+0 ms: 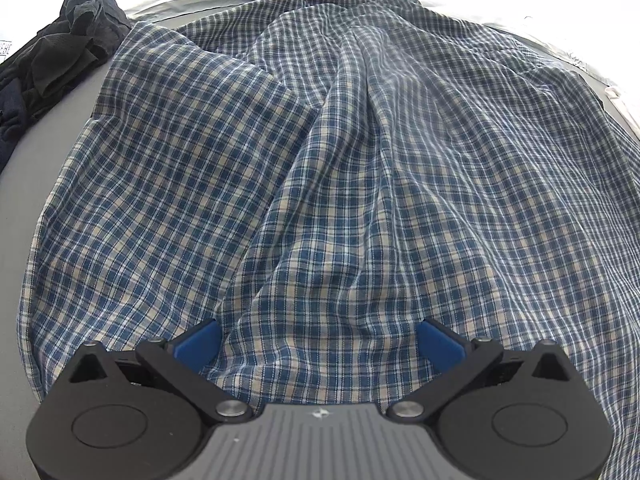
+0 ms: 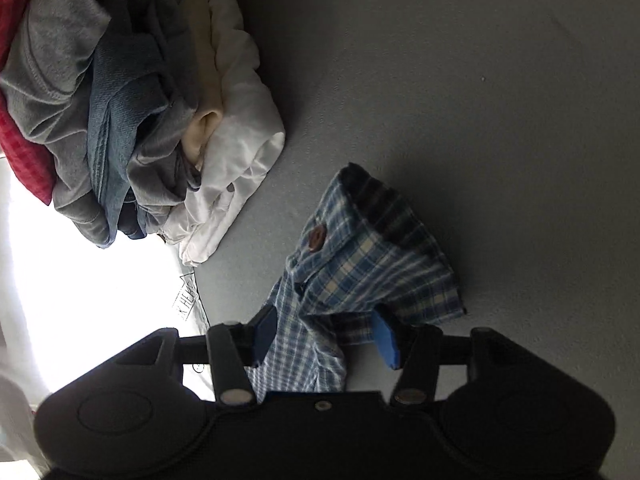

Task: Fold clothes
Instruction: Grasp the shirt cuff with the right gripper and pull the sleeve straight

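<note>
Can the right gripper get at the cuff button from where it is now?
Probably yes. The right gripper is open around the plaid sleeve, and the button sits just ahead on the cuff, facing the camera with nothing over it.

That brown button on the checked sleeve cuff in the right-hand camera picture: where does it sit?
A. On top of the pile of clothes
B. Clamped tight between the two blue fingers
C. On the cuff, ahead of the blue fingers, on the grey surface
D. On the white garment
C: the brown button sits on the cuff, which lies on the grey surface ahead of the right gripper, apart from the clothes pile.
</note>
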Demonstrator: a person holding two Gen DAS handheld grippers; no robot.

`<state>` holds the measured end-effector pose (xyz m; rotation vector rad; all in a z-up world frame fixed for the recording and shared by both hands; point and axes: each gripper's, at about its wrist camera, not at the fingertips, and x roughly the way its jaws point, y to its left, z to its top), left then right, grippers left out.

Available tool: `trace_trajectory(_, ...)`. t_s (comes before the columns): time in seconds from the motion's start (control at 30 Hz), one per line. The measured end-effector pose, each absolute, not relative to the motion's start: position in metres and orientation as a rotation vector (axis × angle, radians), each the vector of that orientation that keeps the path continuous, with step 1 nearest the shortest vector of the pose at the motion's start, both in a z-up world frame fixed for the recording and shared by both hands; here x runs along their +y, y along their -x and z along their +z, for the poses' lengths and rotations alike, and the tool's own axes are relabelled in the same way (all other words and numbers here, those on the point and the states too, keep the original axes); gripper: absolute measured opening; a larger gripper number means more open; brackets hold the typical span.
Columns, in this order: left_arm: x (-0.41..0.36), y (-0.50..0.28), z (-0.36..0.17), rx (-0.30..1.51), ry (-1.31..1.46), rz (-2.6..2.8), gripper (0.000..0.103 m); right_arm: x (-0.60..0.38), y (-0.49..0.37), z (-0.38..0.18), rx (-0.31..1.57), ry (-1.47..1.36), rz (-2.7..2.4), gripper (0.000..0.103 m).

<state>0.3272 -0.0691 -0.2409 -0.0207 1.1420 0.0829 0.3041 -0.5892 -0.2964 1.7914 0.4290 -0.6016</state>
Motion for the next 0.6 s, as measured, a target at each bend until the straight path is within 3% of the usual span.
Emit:
trace_trajectory(0.2, -0.071, -0.330, -0.242, 1.136, 0.027, 0.095, 0.103, -0.600, -0.305, -0.302, 0.401, -1.907, -0.675, 0.050)
trace_trajectory(0.27, -0.071, -0.330, -0.243, 1.133, 0.031, 0.101, 0.103, -0.606, -0.310, -0.299, 0.444, -1.851, -0.703, 0.025)
trace_trajectory(0.33, -0.071, -0.331, -0.243, 1.130, 0.033, 0.105, 0.103, -0.609, -0.314, -0.296, 0.472, -1.788, -0.714, 0.015)
trace_trajectory(0.6, -0.073, -0.329, -0.244, 1.117, 0.043, 0.121, 0.103, -0.614, -0.330, -0.258, 0.415, -1.459, -0.544, 0.006)
